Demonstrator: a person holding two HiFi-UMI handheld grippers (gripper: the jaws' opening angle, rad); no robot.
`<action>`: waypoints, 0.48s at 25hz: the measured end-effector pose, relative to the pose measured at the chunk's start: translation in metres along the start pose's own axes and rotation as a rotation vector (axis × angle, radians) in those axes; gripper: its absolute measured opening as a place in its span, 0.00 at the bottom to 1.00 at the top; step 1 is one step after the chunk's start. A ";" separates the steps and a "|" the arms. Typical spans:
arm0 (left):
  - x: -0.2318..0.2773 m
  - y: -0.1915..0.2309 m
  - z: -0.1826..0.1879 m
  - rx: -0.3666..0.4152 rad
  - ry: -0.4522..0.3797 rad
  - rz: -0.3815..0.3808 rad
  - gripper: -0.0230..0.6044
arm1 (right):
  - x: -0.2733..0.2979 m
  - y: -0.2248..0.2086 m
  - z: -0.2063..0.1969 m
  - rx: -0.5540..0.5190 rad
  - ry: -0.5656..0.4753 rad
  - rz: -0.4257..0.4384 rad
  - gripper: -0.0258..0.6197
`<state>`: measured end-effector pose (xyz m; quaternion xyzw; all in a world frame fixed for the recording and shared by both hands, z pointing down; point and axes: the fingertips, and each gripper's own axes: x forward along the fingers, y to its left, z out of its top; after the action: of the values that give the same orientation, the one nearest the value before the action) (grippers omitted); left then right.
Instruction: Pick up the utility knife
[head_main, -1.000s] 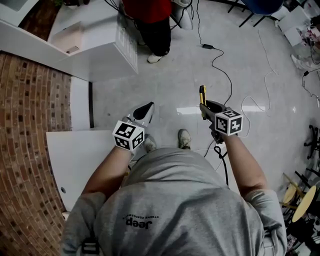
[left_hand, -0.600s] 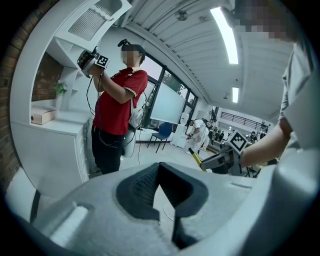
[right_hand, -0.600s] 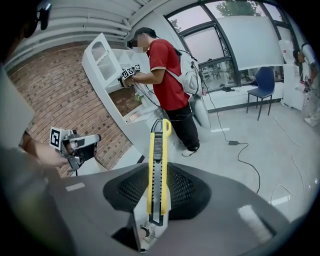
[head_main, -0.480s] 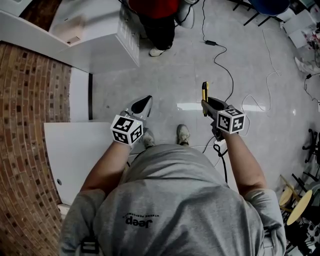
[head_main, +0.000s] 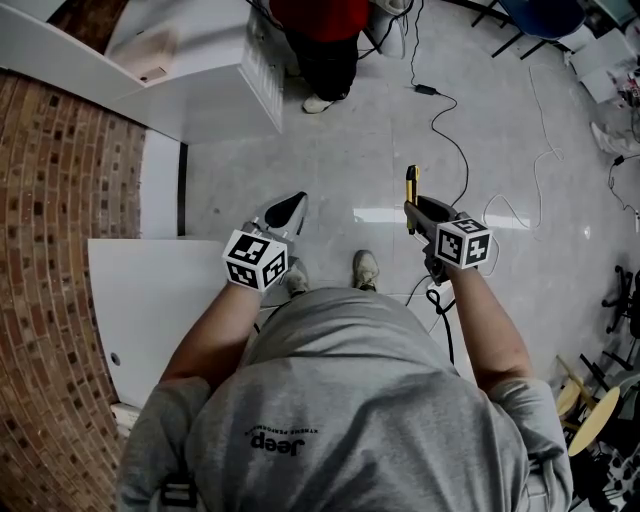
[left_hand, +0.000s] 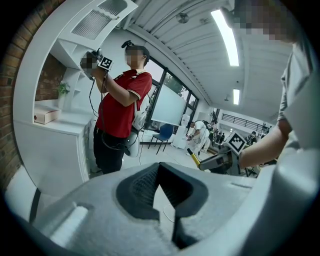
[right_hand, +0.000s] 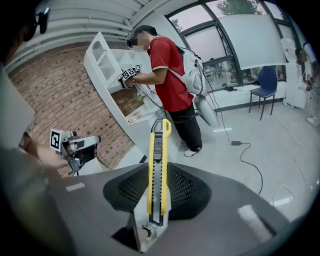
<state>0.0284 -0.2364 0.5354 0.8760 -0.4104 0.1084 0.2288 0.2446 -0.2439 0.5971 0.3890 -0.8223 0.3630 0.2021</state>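
Between the right gripper's (head_main: 414, 212) jaws: the knife (right_hand: 159, 165), yellow body, clamped on its flanks by the two pads. The jaws are part-closed to its width. Slider side faces the gripper camera. The far end sticks out well past the tips, pointing away from the holder, and the whole thing is held clear of the floor (head_main: 340, 170). The left gripper (head_main: 284, 213) is off to the left and well apart, jaws together, nothing in them.

My read: the pick is basically done, and what's left is holding it. The grip sits on the near half of the body with a long overhang. Keep the squeeze constant and the wrist steady. A fast swing could pivot it in the pads. Keep the far end aimed away from the person in red (head_main: 318, 45) at the white shelf (head_main: 200, 90) beyond.

Can't tell:
- Whether any blade is out. The far end is tiny in the head view and foreshortened in the right gripper view.
- How much pad is engaged. The contact faces sit behind the knife's edges.
- What's on the near floor. The holder's body blocks it.
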 end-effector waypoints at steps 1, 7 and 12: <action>-0.001 0.001 0.000 0.001 0.000 0.001 0.03 | 0.001 0.000 0.001 0.002 -0.001 0.001 0.23; -0.002 0.004 -0.001 0.006 0.004 0.003 0.03 | 0.005 0.003 0.005 -0.001 -0.008 0.013 0.23; -0.001 0.005 0.000 0.007 0.006 -0.001 0.03 | 0.008 0.005 0.006 -0.008 -0.004 0.017 0.23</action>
<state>0.0234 -0.2386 0.5363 0.8767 -0.4088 0.1124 0.2272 0.2358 -0.2504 0.5960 0.3821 -0.8274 0.3604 0.1989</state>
